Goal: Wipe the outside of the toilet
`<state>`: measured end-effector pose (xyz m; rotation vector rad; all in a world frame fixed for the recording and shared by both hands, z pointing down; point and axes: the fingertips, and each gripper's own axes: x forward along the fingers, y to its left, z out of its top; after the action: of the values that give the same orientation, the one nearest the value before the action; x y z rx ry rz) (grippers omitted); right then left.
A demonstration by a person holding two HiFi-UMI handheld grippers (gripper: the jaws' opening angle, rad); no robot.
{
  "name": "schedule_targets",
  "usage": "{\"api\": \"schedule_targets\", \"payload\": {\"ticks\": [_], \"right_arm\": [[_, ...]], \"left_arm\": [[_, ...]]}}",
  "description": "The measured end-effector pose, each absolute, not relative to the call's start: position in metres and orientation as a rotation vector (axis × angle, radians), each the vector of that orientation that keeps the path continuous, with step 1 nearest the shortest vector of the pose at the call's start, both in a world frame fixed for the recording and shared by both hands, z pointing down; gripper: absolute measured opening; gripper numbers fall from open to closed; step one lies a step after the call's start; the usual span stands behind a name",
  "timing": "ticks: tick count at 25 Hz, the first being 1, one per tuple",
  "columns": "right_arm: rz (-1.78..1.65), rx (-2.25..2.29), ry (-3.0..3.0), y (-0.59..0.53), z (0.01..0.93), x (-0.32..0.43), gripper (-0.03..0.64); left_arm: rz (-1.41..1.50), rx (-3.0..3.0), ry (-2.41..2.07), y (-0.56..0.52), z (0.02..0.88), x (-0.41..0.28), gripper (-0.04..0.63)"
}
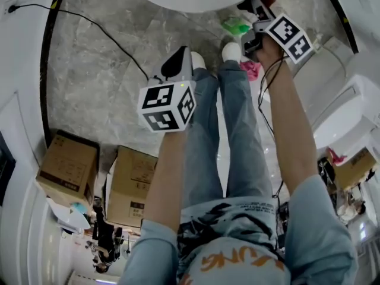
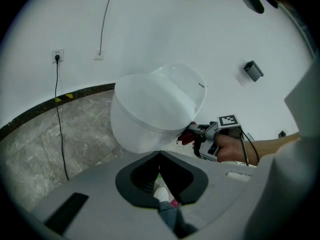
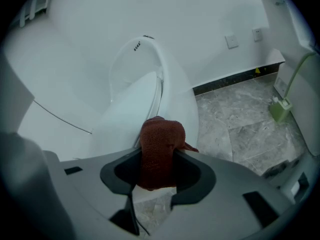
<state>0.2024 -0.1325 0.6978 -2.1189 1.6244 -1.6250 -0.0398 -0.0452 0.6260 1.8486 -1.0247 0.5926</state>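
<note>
The right tool is clamping a dark red cloth, with its jaws closed on the bunched fabric. It is holding the cloth at the side of the white toilet, just below the rim of the bowl. In the left gripper view the cloth appears to be touching the bowl, though I cannot be sure of contact. The left tool is hovering over the grey stone floor in front of the toilet, jaws together and gripping nothing.

The step in hand looks like wiping the bowl's outer side. To do it well, the person is probably best off pressing the free end of the cloth flat against the curve. Long overlapping strokes from the rim downward should then cover the surface. Only a short tuft of cloth is sticking out past the jaws, so the hard tips are at risk of scraping the bowl. Angling the tool so the fabric leads should be helping there. The left tool is best kept clear of the black cable lying on the floor.

Counting what is showing: one toilet being wiped, one cloth, two tools, two cardboard boxes against the wall behind the person, and one cable.
</note>
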Motion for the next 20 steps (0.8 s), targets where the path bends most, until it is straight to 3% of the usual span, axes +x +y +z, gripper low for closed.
{"api": "schedule_targets", "payload": {"ticks": [12,20], "right_arm": [[-1.889,-1.97,1.674,-0.097,0.727,0.109,0.155],[-2.071,-1.67,2.095,-0.079,0.728,0.027,0.158]], "left_arm": [[0.575,1.777,-1.104,-0.041,0.635,-0.049,0.002],[0.601,1.732,-1.119,-0.036,0.642,-0.036,0.002]]}}
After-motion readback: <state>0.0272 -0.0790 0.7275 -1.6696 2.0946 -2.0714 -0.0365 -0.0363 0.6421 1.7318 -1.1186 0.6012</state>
